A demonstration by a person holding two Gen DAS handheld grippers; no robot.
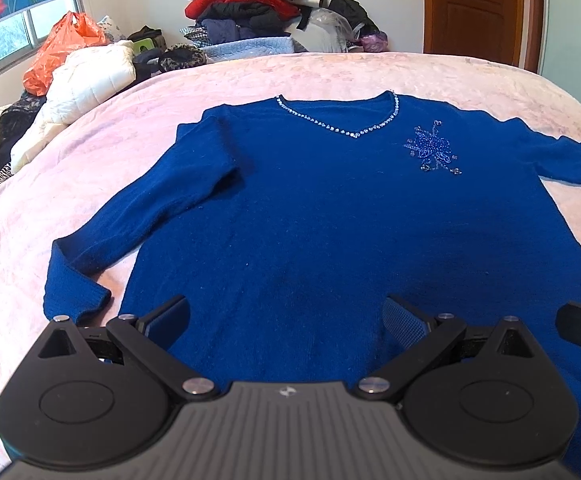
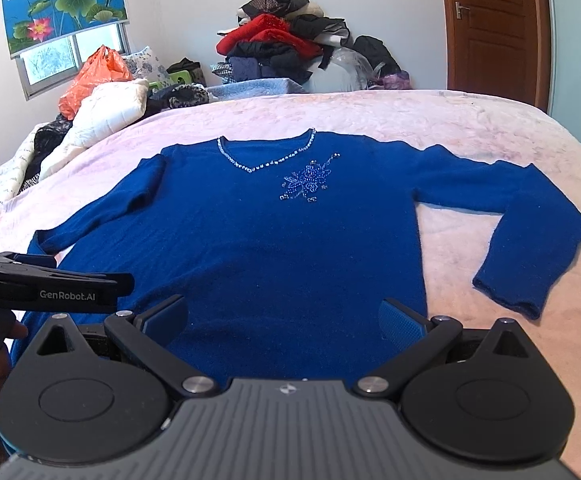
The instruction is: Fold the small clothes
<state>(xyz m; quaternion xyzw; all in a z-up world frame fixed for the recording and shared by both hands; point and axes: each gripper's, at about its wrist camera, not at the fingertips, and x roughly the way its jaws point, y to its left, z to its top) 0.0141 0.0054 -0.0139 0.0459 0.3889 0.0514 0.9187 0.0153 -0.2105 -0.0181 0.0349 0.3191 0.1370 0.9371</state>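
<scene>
A royal-blue V-neck sweater (image 1: 310, 216) with a beaded neckline and a beaded flower on the chest lies flat, front up, on a pink bedspread (image 1: 90, 152). Both sleeves angle down along its sides. It also shows in the right wrist view (image 2: 270, 240). My left gripper (image 1: 286, 320) is open and empty, hovering over the sweater's lower hem on the left side. My right gripper (image 2: 284, 320) is open and empty over the lower hem on the right side. The left gripper (image 2: 124, 284) shows side-on at the left edge of the right wrist view.
A heap of red, black and grey clothes (image 1: 258, 8) is piled at the far edge of the bed. A white quilted jacket (image 1: 86, 76) and an orange plastic bag (image 1: 62, 48) lie at the far left. A wooden door (image 1: 474, 8) stands at the back right.
</scene>
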